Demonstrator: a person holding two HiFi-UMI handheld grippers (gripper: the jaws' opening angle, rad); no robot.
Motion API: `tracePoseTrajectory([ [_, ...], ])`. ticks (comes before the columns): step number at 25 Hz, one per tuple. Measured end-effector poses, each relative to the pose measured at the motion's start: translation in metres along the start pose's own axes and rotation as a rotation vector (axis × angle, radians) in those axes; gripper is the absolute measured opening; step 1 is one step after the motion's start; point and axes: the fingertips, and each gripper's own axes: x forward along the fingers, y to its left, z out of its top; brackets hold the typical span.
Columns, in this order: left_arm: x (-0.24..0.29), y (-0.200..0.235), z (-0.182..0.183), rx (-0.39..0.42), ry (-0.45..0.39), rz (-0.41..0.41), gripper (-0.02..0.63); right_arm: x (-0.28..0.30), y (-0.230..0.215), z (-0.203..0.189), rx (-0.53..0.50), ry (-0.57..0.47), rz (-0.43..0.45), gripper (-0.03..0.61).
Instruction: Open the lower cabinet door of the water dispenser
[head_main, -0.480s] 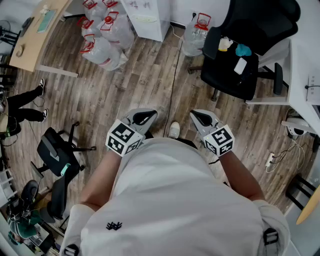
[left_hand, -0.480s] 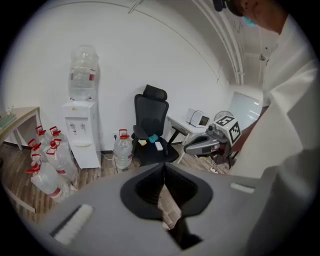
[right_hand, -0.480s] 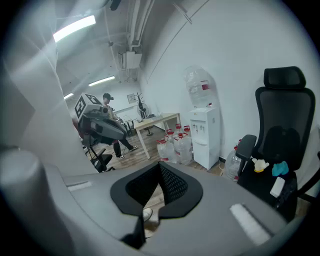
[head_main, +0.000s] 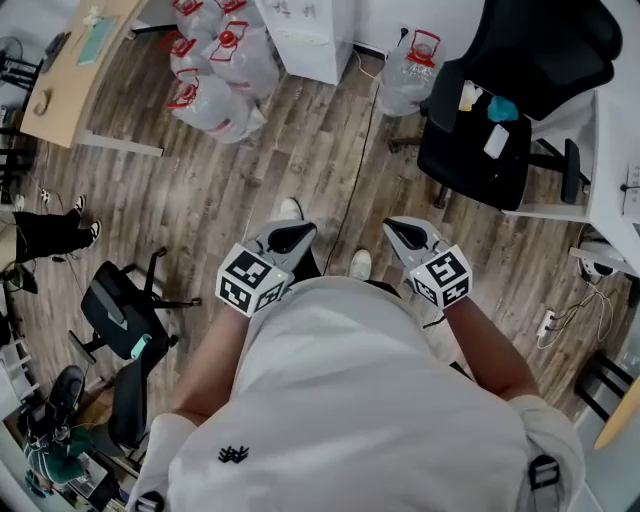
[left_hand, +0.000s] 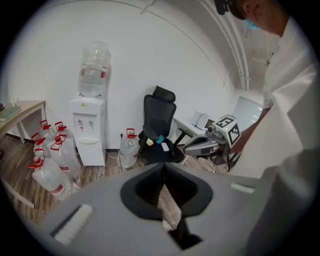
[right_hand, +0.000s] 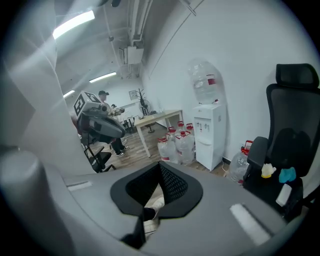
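Grey left gripper (left_hand: 164, 172), black pads (left_hand: 147, 187); right gripper (right_hand: 160, 169) alike. Black-and-white square markers on cubes (head_main: 250, 282). Beyond left jaws, leftward: white dispenser (left_hand: 90, 131), clear bottles (left_hand: 50, 167) capped red. Straight beyond: black chair (left_hand: 159, 130). Beneath: grey-brown wood-grain floor (head_main: 300, 160).

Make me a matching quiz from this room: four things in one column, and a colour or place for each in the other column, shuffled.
Things
1. water dispenser
2. office chair
3. water jugs
4. wooden desk

Descriptions
A. black, with small items lying on its seat
B. light wood, at the far left of the left gripper view
C. white, against the wall, with a large clear bottle on top
D. clustered on the floor, with red caps

Pairs: 1-C, 2-A, 3-D, 4-B
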Motion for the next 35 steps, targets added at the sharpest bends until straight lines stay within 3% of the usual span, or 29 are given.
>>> tracePoseTrajectory([
  [6, -0.002, 0.08, 0.032, 0.058, -0.006, -0.068, 0.058, 0.063, -0.024, 0.029, 0.109, 0.029, -0.075, 0.002],
  [12, -0.011, 0.169, 0.045, 0.121, 0.013, -0.124, 0.058, 0.146, -0.054, 0.053, 0.145, 0.054, -0.155, 0.063],
  [18, -0.001, 0.234, 0.051, 0.092, 0.056, -0.163, 0.06, 0.226, -0.104, 0.064, 0.164, 0.101, -0.185, 0.086],
  [22, 0.029, 0.27, 0.066, 0.071, 0.069, -0.151, 0.059, 0.29, -0.171, 0.06, 0.128, 0.169, -0.161, 0.092],
  [28, 0.084, 0.326, 0.086, 0.025, 0.168, -0.159, 0.06, 0.402, -0.297, 0.028, 0.105, 0.291, -0.135, 0.092],
  [32, 0.146, 0.354, 0.108, 0.069, 0.203, -0.215, 0.058, 0.468, -0.386, 0.007, 0.13, 0.342, -0.157, 0.1],
  [35, 0.193, 0.372, 0.122, 0.104, 0.197, -0.25, 0.058, 0.514, -0.435, -0.009, 0.092, 0.37, -0.157, 0.101],
])
